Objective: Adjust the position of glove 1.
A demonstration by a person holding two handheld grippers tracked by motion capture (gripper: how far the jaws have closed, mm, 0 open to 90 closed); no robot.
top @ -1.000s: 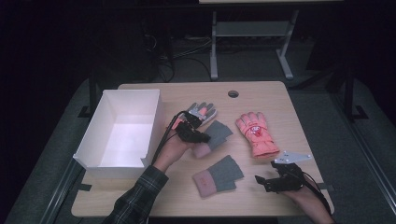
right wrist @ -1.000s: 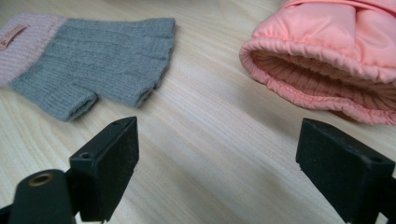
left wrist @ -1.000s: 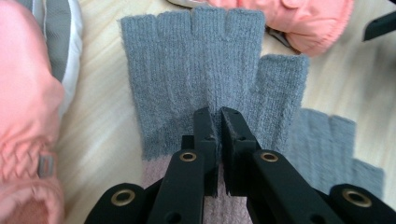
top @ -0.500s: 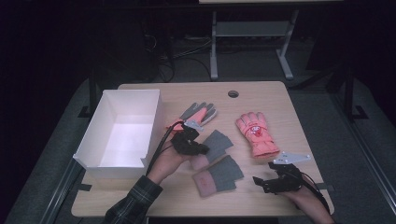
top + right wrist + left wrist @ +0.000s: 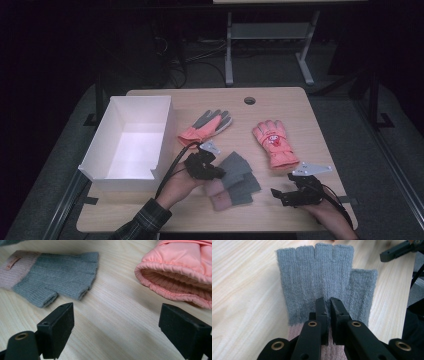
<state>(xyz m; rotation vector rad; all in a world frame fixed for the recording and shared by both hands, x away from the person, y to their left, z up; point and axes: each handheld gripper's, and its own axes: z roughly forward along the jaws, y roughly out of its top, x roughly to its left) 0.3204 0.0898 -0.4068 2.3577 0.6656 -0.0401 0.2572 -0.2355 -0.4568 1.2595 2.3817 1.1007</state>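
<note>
The left hand-held gripper [image 5: 216,170] is clenched on a grey knitted fingerless glove with a pale pink cuff [image 5: 324,277]; in the left gripper view its two black jaws are pinched almost together on the knit near the cuff. This glove is laid partly over a second grey fingerless glove with a pink cuff [image 5: 231,196], near the middle of the table's front edge. The right hand-held gripper [image 5: 281,194] is held released near the front right corner of the light wooden table [image 5: 300,105], its jaws spread wide with nothing between them. A salmon-pink padded winter glove [image 5: 274,144] is seen just beyond it. A pink glove with a grey palm [image 5: 206,126] is placed toward the table's middle, beside a white open rectangular box [image 5: 165,135] at the left edge.
</note>
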